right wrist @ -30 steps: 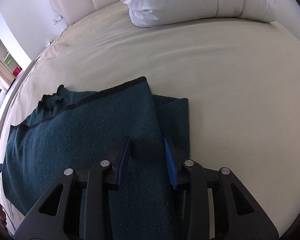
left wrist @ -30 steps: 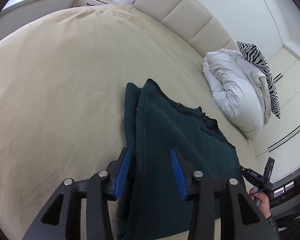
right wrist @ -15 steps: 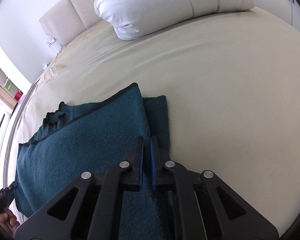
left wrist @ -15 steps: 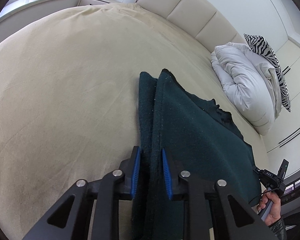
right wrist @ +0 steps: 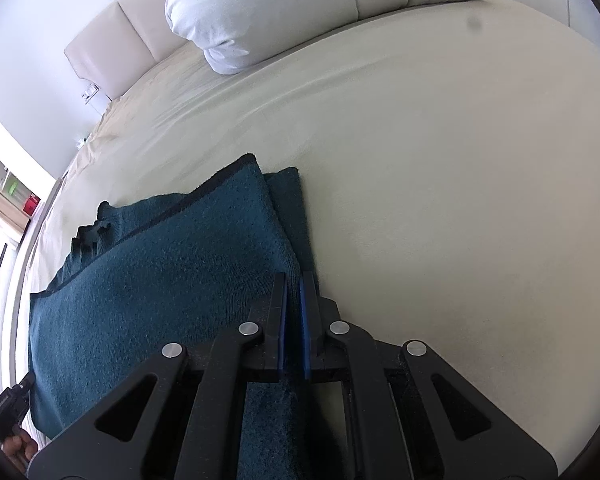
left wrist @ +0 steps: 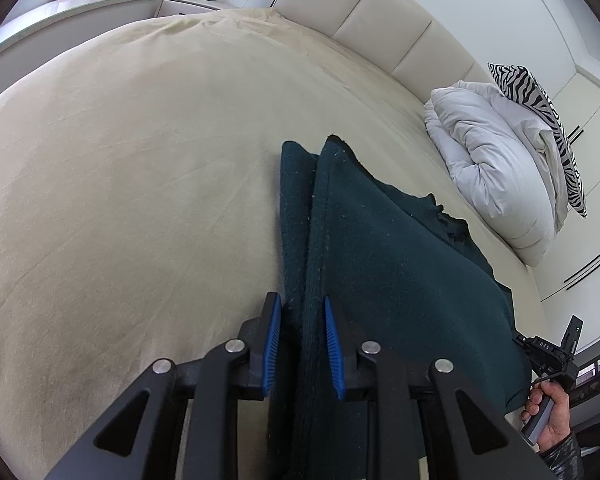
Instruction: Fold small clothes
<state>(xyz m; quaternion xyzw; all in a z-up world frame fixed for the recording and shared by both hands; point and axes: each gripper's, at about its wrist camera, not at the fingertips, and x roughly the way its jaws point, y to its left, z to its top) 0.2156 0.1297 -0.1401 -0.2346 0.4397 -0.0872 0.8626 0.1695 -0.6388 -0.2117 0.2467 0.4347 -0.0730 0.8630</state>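
Teal garment [left wrist: 400,264] lies flat on the bed [left wrist: 140,160]; we clamp the left gripper [left wrist: 300,344] and right gripper [right wrist: 293,320] on its opposite side edges, apparently both layers, so the next fold lifts evenly.

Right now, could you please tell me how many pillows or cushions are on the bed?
2: a plump white pillow at the headboard end, and a zebra-striped cushion leaning behind it. Others may lie out of view.

One dark green cloth [left wrist: 400,264], two claws [left wrist: 300,340] [right wrist: 293,320], one bed [left wrist: 140,160], one white duvet [left wrist: 496,160], one striped pillow [left wrist: 540,104], one hand [left wrist: 552,408].
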